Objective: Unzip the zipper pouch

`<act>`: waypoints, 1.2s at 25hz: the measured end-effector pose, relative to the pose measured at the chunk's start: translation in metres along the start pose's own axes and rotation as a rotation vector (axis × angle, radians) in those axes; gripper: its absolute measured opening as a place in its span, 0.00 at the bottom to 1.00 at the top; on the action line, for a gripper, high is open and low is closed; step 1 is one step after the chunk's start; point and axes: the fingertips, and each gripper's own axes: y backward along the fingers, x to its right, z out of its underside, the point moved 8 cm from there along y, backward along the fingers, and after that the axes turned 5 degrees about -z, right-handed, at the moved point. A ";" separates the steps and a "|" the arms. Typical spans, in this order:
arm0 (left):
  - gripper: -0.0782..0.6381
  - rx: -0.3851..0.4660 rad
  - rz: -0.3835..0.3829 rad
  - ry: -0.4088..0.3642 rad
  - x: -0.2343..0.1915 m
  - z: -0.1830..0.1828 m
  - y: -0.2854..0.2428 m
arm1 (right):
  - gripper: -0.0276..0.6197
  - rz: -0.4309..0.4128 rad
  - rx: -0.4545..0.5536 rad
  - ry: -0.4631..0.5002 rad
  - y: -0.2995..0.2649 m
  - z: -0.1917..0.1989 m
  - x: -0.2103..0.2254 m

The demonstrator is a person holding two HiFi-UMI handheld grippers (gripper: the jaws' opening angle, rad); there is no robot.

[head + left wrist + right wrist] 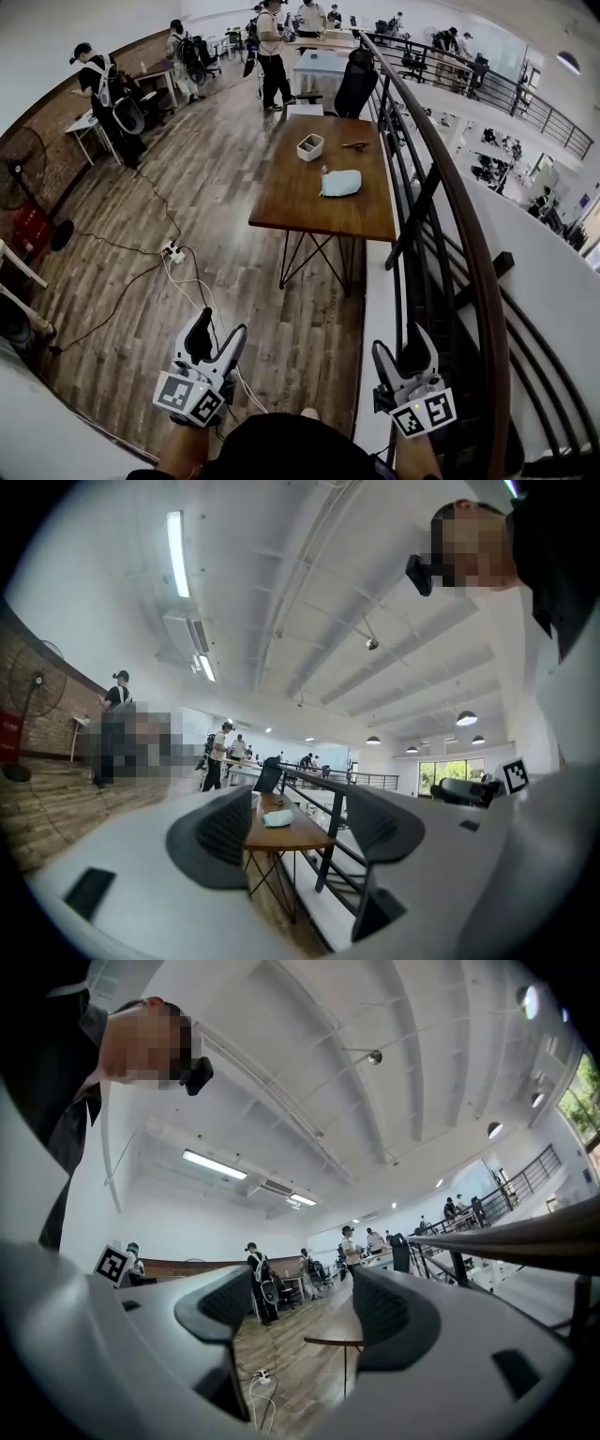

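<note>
Evidently early: left gripper [220,325] and right gripper [403,349] hang empty, jaws wide, well apart from the pouch [340,183] on the counter [314,211]; the person should walk up before grasping.

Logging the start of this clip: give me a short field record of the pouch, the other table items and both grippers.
target: light blue zipper pouch, lying on the wooden table, untouched
other table items: white box; small brown object, too small to identify
left gripper: open, empty, well short of the table
right gripper: open, empty, beside the black railing
unzipping: not yet begun
</note>
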 end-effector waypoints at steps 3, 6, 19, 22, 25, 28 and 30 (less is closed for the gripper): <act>0.54 -0.009 -0.011 0.009 0.016 0.006 -0.005 | 0.55 -0.019 -0.008 -0.007 0.005 -0.002 0.017; 0.54 -0.017 -0.022 0.002 0.020 0.007 -0.009 | 0.52 -0.023 -0.005 -0.007 0.001 -0.003 0.028; 0.54 0.005 0.000 -0.008 -0.036 0.016 -0.093 | 0.48 0.010 -0.022 0.058 -0.075 0.006 0.069; 0.54 0.014 0.026 -0.014 -0.055 0.012 -0.123 | 0.48 0.023 -0.037 0.079 -0.107 0.007 0.074; 0.54 0.026 0.040 -0.027 -0.076 0.007 -0.149 | 0.46 0.028 -0.043 0.092 -0.140 0.009 0.080; 0.53 0.024 0.054 -0.011 -0.097 0.005 -0.168 | 0.46 0.035 -0.046 0.095 -0.168 0.011 0.081; 0.53 0.023 0.070 -0.008 -0.111 0.004 -0.180 | 0.45 0.046 -0.044 0.100 -0.183 0.012 0.082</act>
